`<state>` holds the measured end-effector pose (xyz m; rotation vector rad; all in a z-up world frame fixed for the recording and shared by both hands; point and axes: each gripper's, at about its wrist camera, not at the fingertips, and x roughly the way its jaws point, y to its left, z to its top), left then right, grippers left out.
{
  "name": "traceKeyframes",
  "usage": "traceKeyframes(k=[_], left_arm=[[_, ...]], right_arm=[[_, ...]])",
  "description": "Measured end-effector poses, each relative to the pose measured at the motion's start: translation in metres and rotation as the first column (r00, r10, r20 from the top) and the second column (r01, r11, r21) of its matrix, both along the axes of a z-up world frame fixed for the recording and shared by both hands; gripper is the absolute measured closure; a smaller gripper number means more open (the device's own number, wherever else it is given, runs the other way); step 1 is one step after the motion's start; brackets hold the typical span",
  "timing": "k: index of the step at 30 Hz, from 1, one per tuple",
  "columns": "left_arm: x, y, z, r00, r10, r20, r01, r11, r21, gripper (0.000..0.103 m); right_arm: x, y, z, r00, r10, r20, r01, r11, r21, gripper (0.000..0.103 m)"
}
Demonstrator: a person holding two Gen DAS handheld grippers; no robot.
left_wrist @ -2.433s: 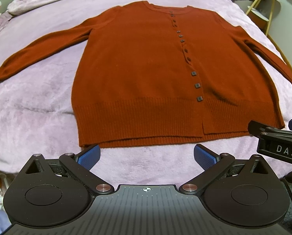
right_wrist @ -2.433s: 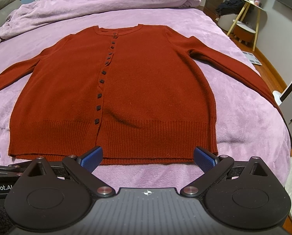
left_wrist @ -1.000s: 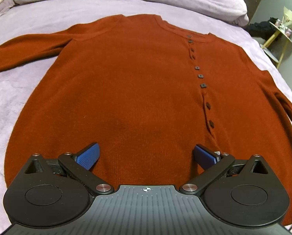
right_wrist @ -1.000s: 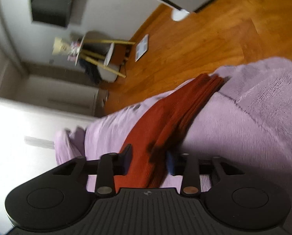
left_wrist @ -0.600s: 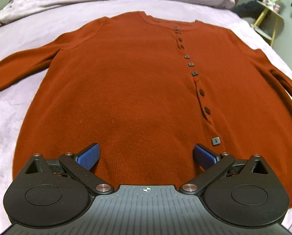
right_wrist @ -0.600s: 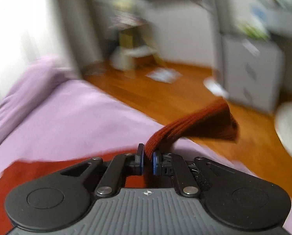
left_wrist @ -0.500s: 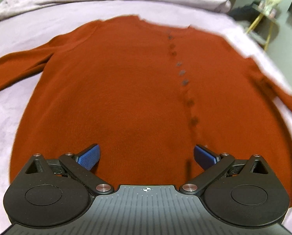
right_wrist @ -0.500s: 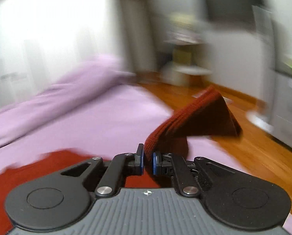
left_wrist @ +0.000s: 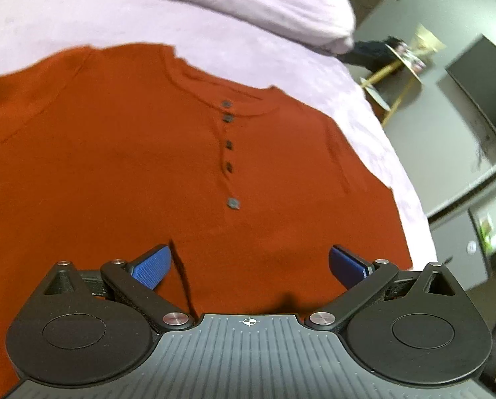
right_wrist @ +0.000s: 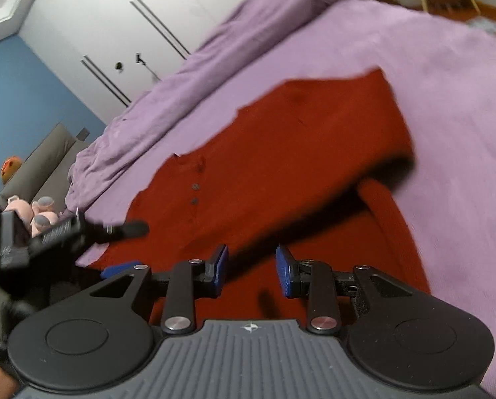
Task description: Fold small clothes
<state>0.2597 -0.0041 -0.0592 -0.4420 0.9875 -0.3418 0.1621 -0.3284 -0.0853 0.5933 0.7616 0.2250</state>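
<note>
1. Cardigan [right_wrist: 281,173]: we find it mid-frame, flat on the bed [right_wrist: 463,99], sleeve [right_wrist: 364,126] flopped across.
2. Right gripper [right_wrist: 251,266]: jaws opening, nothing between.
3. Left gripper [left_wrist: 248,262]: jaws wide apart, empty.
4. Risk: we expect the loose sleeve to slide crooked.

Cardigan only partly shown, edges smeared

The cardigan [left_wrist: 115,173] is cut off at the left edge and hidden below by the left claw [left_wrist: 248,266]; its folded sleeve [right_wrist: 331,153] is blurred in the right wrist view.
</note>
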Motion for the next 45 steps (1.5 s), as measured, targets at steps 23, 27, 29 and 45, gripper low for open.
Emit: traceKeyframes(k=[23, 27, 29, 45], left_arm=[[0.031, 0.001, -0.016, 0.993, -0.029, -0.114, 0.022, 0.998, -0.060, 0.094], [0.041, 0.006, 0.026, 0.997, -0.041, 0.064, 0.039, 0.998, 0.042, 0.095], [0.047, 0.013, 0.040, 0.991, -0.021, 0.135, 0.008, 0.996, 0.094, 0.095], [0.065, 0.058, -0.014, 0.995, 0.032, 0.093, -0.046, 0.988, 0.149, 0.067]], right_arm=[[0.006, -0.005, -0.012, 0.997, -0.063, -0.034, 0.065, 0.996, 0.062, 0.072], [0.025, -0.009, -0.008, 0.994, -0.108, -0.019, 0.109, 0.994, 0.034, 0.072], [0.033, -0.009, -0.005, 0.992, -0.125, -0.014, 0.125, 0.992, 0.013, 0.072], [0.138, 0.003, 0.013, 0.994, -0.105, 0.039, 0.112, 0.927, -0.359, 0.060]])
